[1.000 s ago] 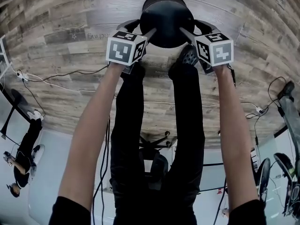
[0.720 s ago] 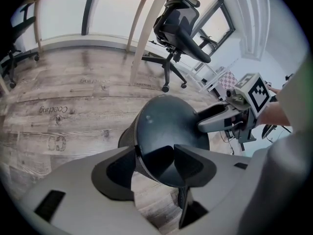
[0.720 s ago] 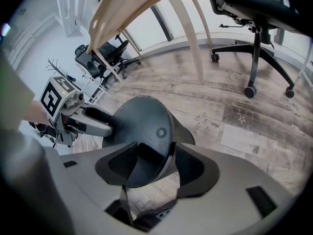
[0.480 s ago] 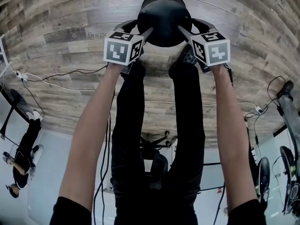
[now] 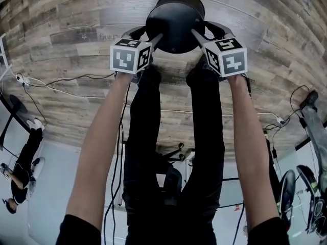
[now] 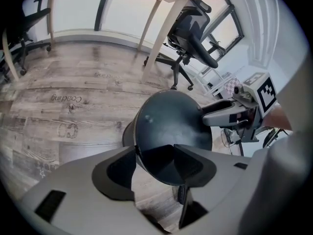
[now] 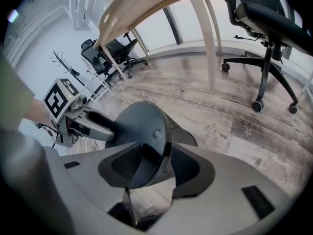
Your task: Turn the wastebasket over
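Head view | wastebasket (image 5: 176,19) sits between our claws, base toward us | left claw (image 5: 155,38) clamps the base edge | right claw (image 5: 196,33), jaws just closing, pinches the opposite edge | we should roll both wrists together, with equal squeeze.

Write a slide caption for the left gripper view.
Left gripper clamps the base rim of a tipped black wastebasket above the wood floor.

Head view overhead, gripper views share wastebasket (image 5: 176,19)
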Available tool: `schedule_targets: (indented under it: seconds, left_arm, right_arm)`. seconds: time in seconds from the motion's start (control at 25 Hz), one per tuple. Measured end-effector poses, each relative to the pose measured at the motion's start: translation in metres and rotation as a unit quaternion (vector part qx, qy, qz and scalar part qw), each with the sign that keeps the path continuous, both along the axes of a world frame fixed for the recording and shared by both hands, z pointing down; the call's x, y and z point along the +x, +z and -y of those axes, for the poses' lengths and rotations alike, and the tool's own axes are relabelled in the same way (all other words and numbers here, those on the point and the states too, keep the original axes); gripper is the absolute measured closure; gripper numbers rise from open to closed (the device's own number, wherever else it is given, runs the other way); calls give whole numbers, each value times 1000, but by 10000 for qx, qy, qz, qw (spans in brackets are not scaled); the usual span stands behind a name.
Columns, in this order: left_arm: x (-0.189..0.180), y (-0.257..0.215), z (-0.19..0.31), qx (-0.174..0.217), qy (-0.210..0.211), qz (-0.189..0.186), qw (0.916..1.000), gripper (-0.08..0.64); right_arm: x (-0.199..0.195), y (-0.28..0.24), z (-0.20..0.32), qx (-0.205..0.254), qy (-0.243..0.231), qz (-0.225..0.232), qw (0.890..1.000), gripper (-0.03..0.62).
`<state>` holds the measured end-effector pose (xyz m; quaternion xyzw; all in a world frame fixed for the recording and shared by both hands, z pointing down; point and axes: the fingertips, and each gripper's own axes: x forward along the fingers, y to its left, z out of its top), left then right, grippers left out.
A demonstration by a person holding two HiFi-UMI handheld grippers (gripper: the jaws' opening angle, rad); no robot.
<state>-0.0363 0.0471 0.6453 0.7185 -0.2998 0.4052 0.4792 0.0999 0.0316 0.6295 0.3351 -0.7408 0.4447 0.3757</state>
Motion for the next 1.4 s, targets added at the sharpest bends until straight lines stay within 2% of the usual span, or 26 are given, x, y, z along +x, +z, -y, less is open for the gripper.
schedule_targets:
  seconds: [0.32,0.72,0.96,1.24,1.4]
  left_arm:
    - [-37,-3,1,-4,-191,5,9998,298]
    - [-80,-2,-5,140,-249,406,9988,305]
    - [-101,1,-12,-7,-536,442,9976,305]
    - [-125,4,-22,-31,-629,650,9959,326]
    - [-129,0,-25,57,-809,542,9952,327]
  right_arm:
    - [-37,-21,13,326,-249,32,9992,408]
    - [-85,-40,18,490,-410,392,9972,436]
    - [-110,-47,20,578,-574,530,9953,446]
    - [-142,-54,14,656,-725,640,9931,454]
    - [-154,-56,10,655,-725,678,9929,459]
